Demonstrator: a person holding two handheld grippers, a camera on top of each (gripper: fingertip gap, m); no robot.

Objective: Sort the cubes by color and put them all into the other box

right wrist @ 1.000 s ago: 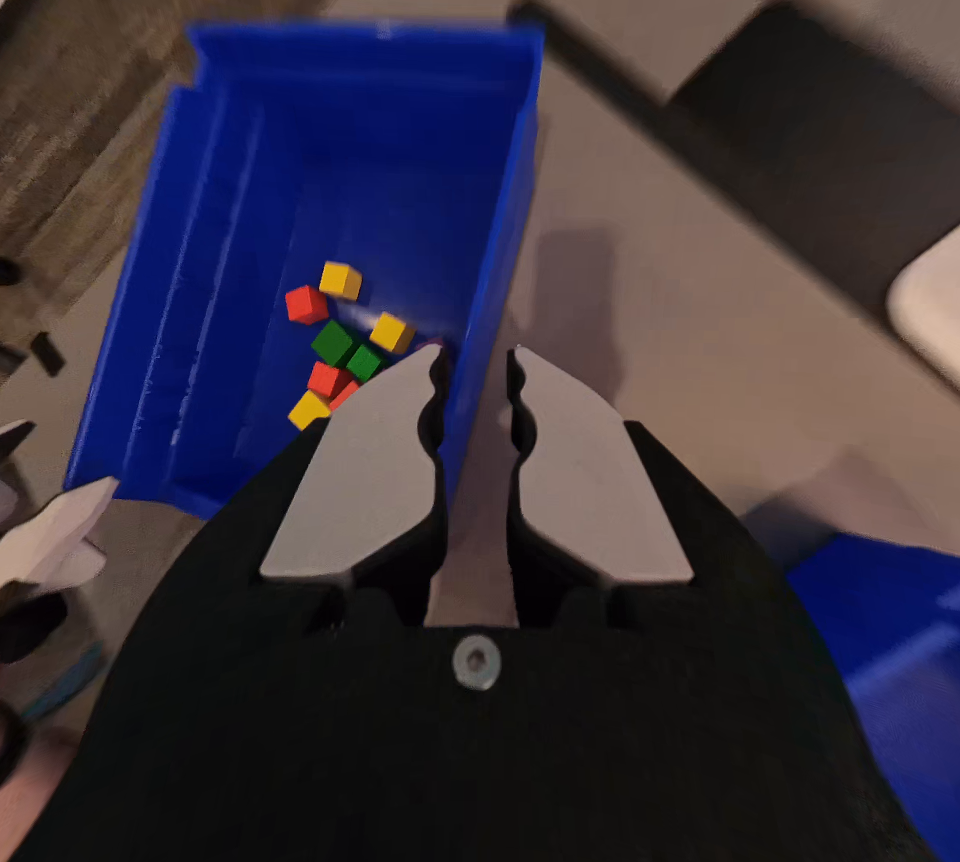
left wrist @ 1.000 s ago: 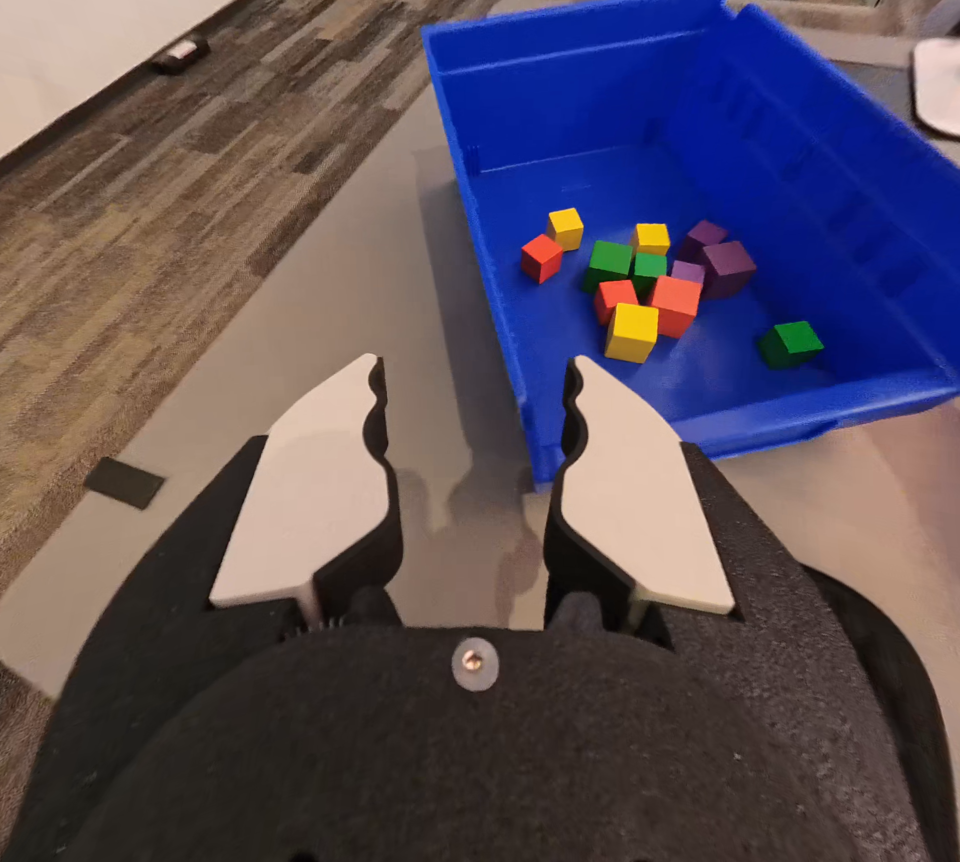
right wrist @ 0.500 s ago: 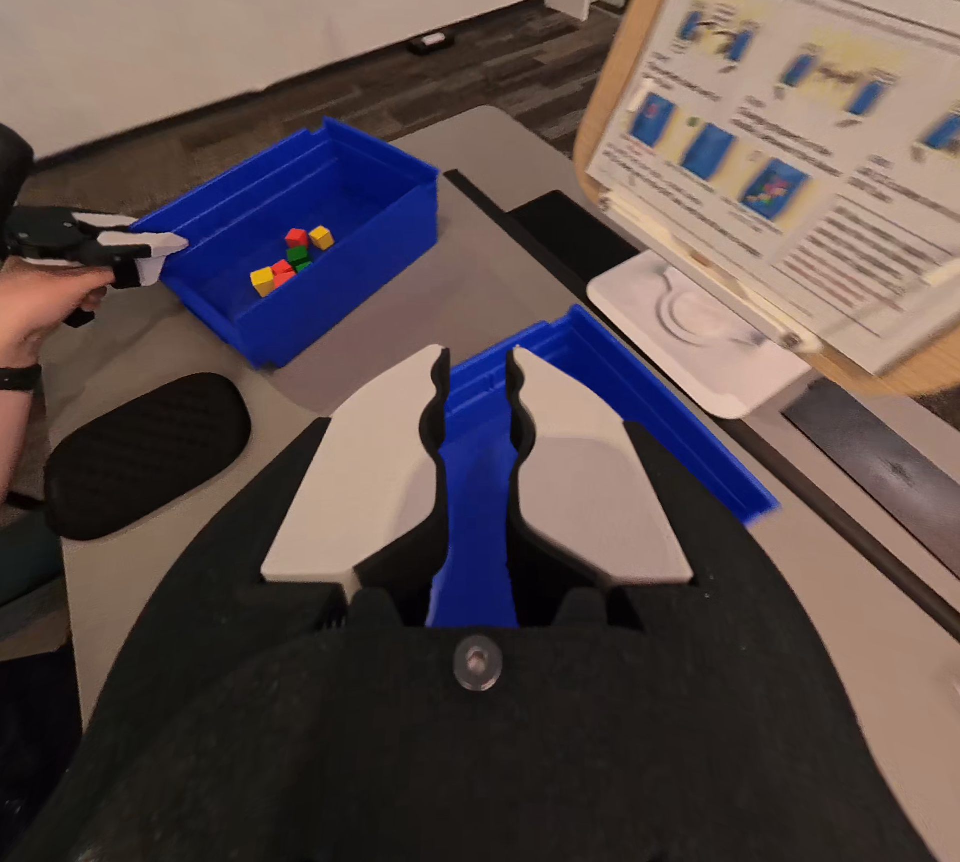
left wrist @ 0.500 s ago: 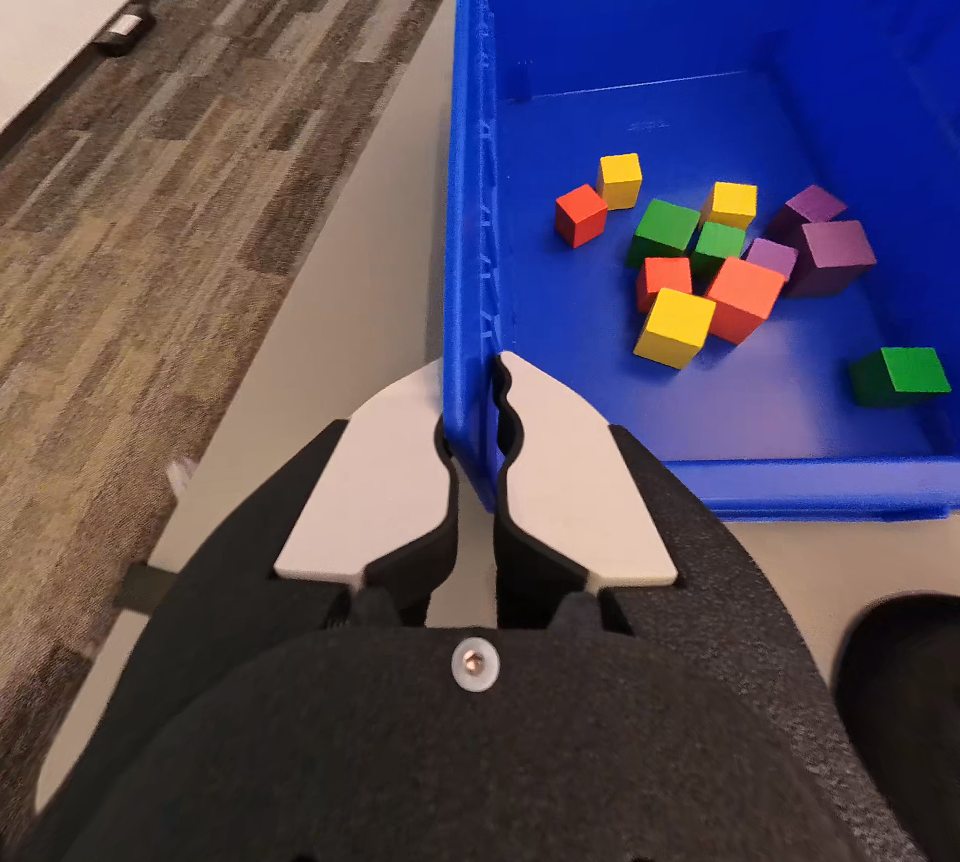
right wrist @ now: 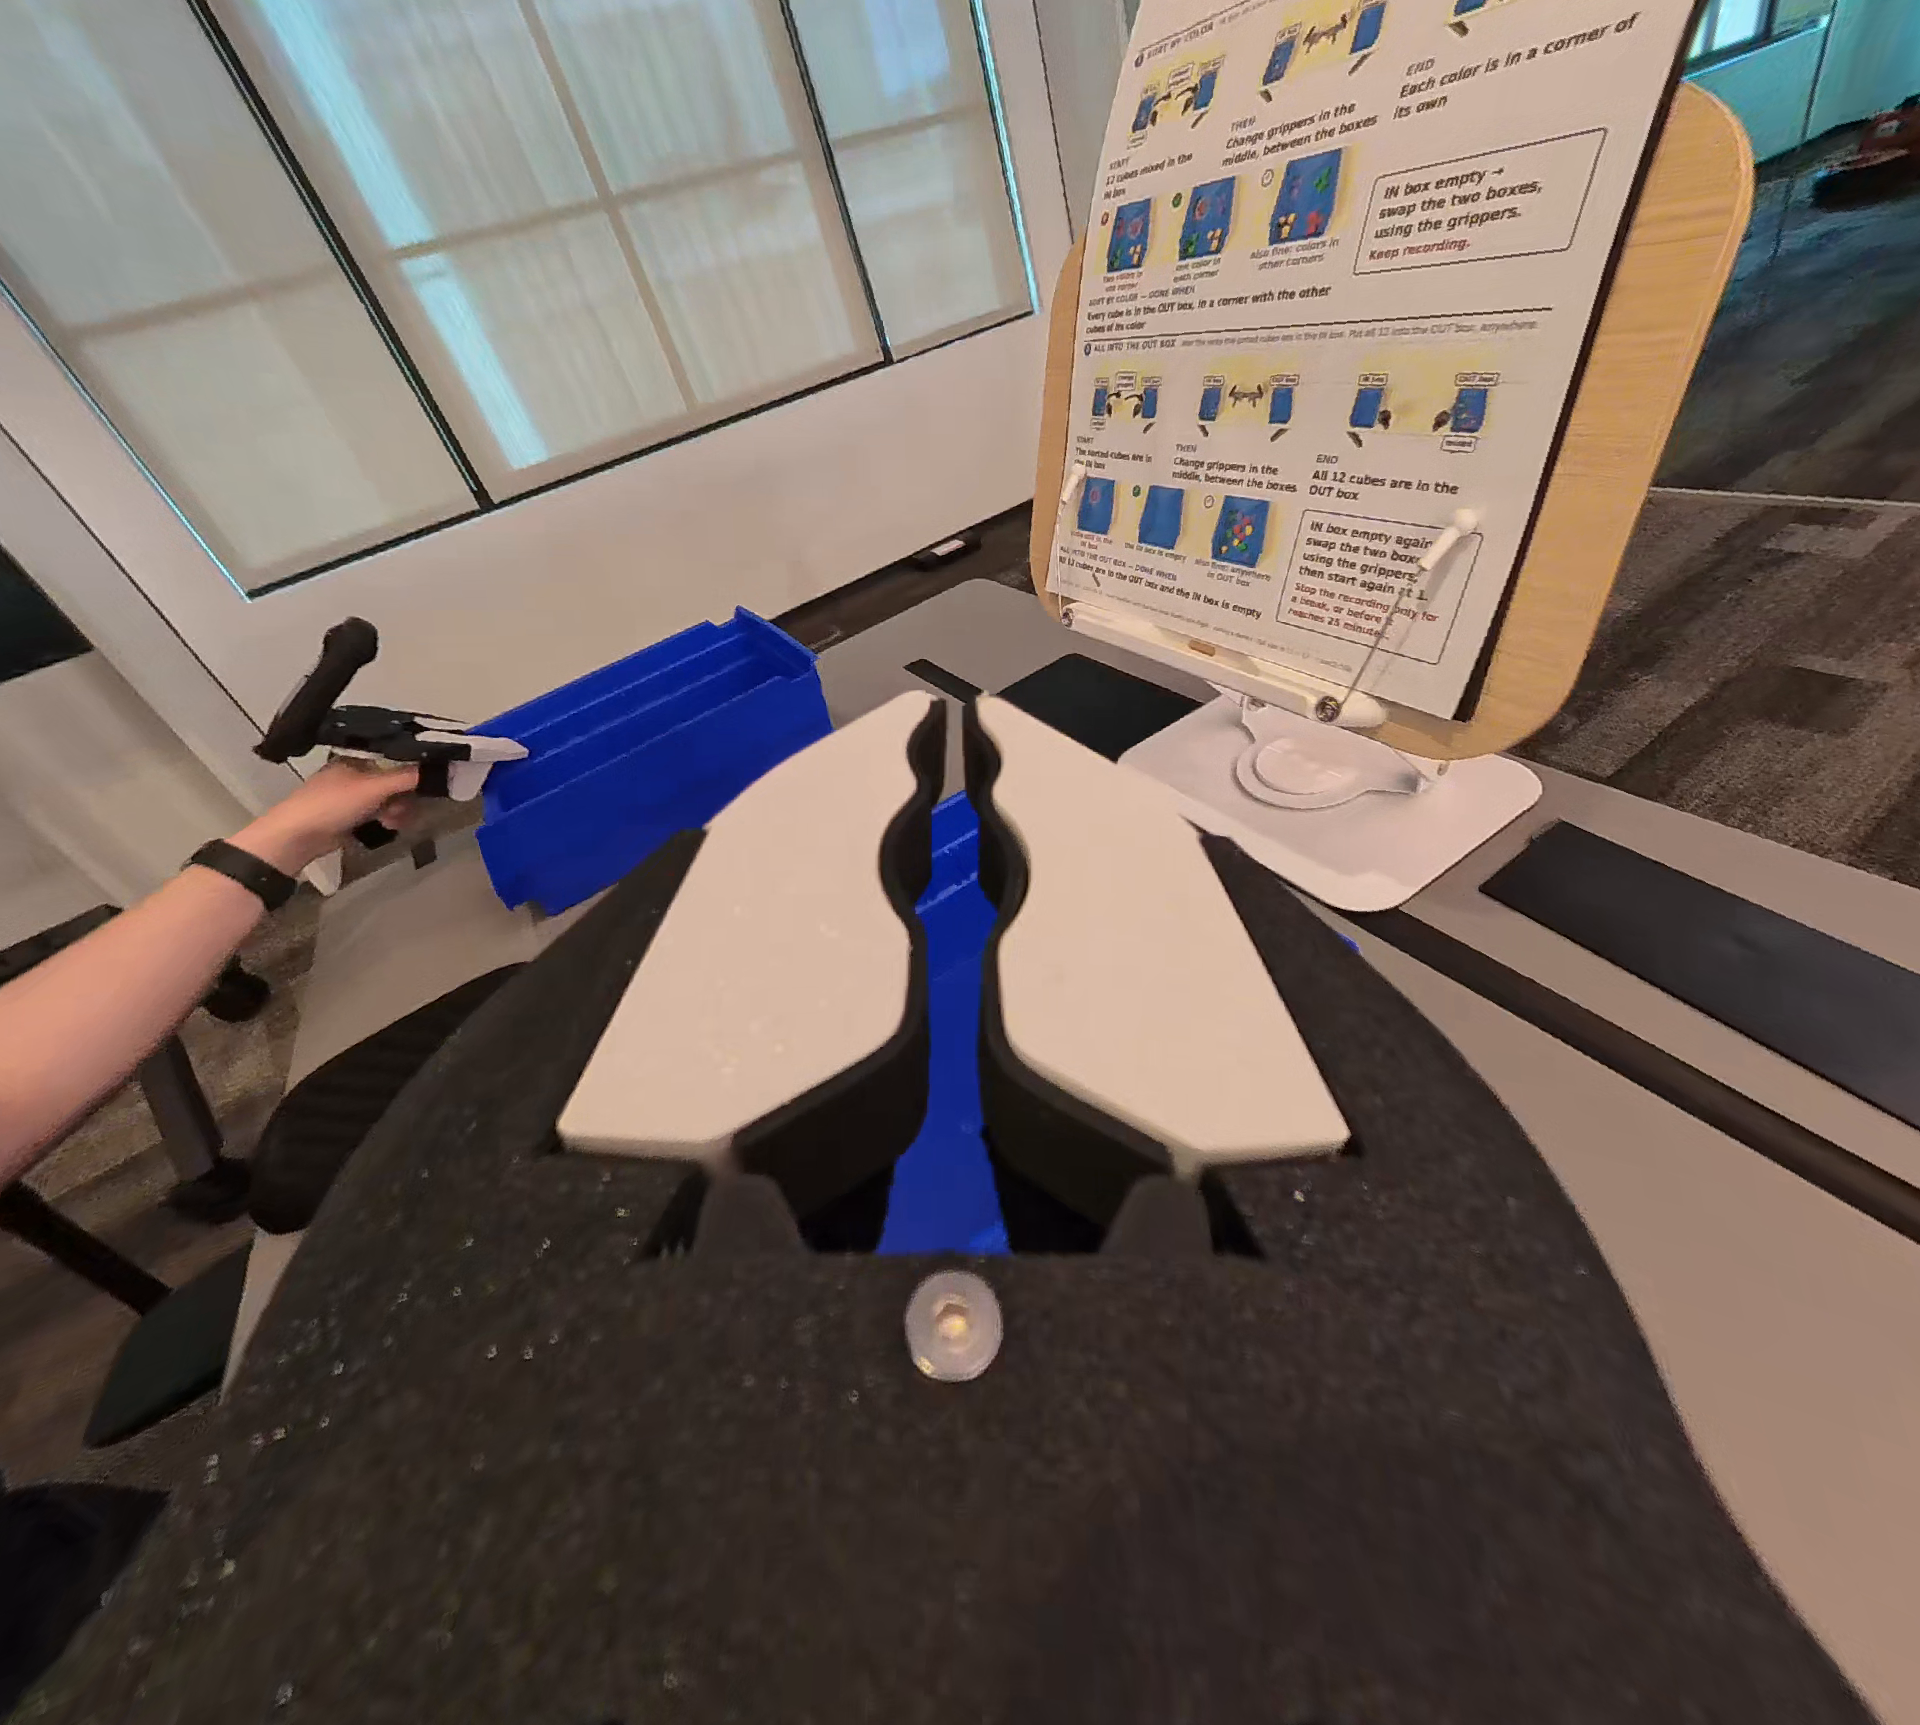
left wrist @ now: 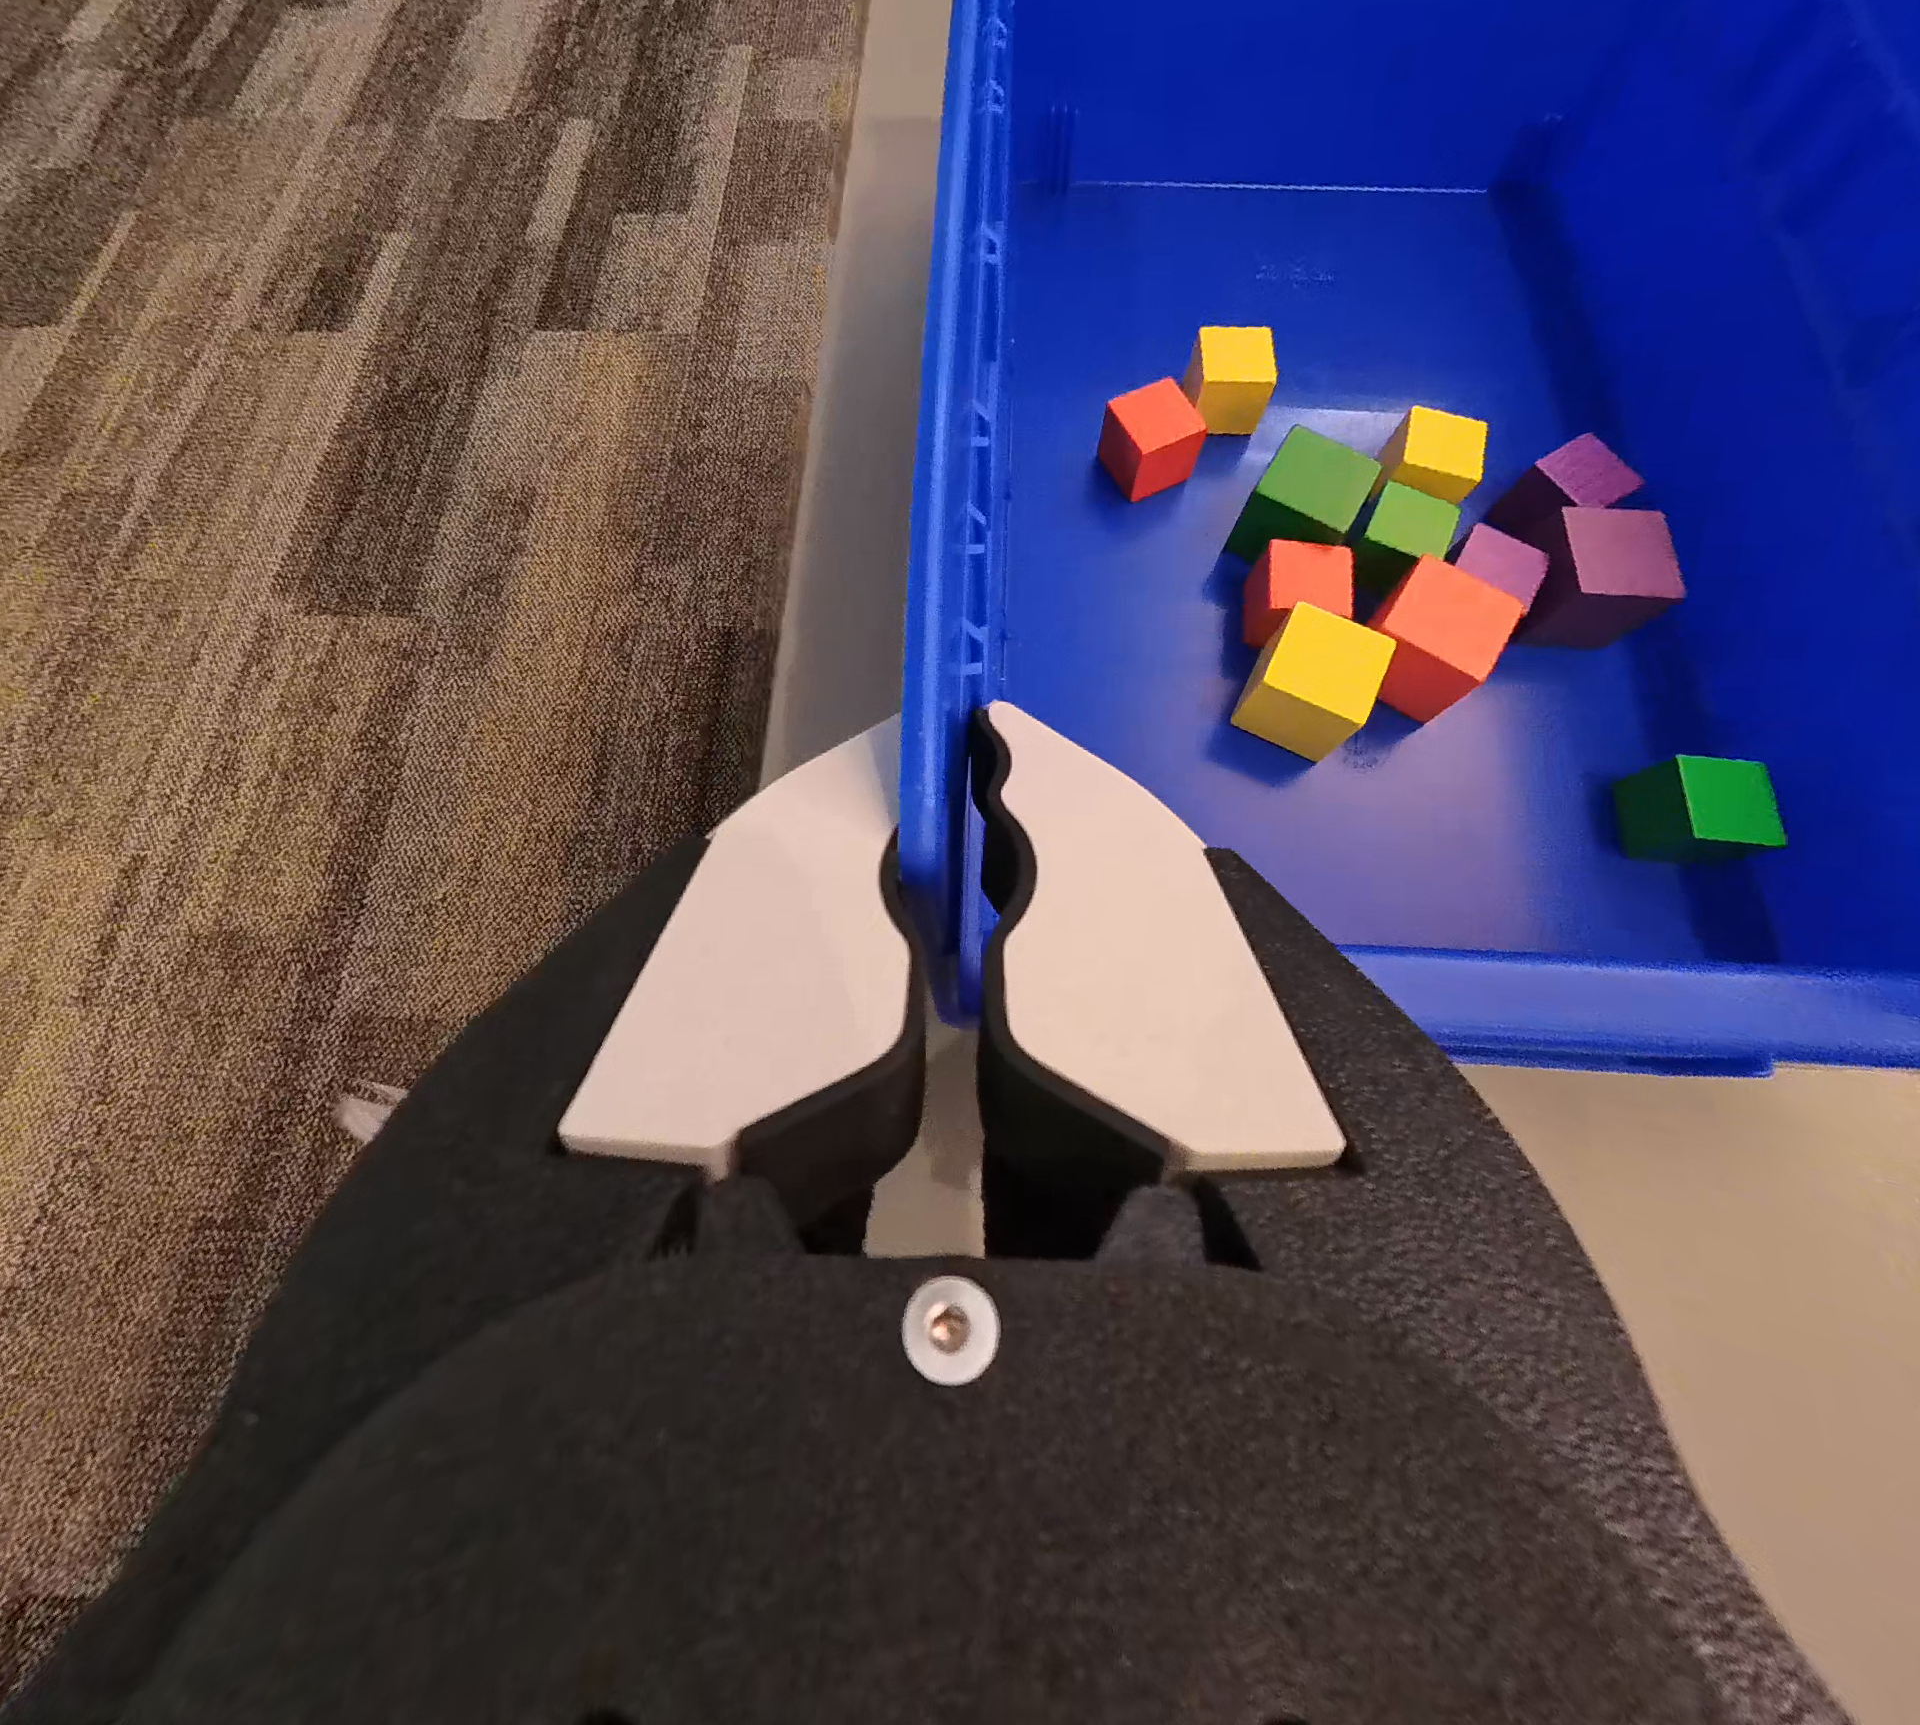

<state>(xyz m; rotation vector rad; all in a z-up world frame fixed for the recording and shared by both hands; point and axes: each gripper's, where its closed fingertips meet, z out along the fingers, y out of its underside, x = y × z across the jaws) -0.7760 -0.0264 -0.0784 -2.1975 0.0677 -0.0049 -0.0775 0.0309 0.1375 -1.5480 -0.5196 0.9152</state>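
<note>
L gripper (left wrist: 940,828) first: I've got it pinching the corner wall of the box of cubes (left wrist: 951,428), one finger outside, one inside, pressed tight on the rim. My read: I'm gripping the box itself to drag or steady it, not going for a cube yet.

R gripper (right wrist: 954,802) now: fingers nearly pressed together w/ a strip of blue between them. That's the other box (right wrist: 951,1031), mostly hidden behind the fingers, so I can't tell if the pads truly bite its wall or just sit over it. Prob same idea, holding the box by its edge.

Out to the contents. In the L box, all still mixed, nothing sorted: red cube (left wrist: 1151,437) touching a yellow cube (left wrist: 1234,376) at the far side; a tight cluster of green, yellow, red and purple cubes (left wrist: 1605,569) mid-floor; one lone green cube (left wrist: 1704,805) apart, near the front wall. R box interior isn't visible, can't say what's in it.

Beyond that, on the table (right wrist: 1714,1187), an instruction board (right wrist: 1382,221) on a white stand, behind the R box.
</note>
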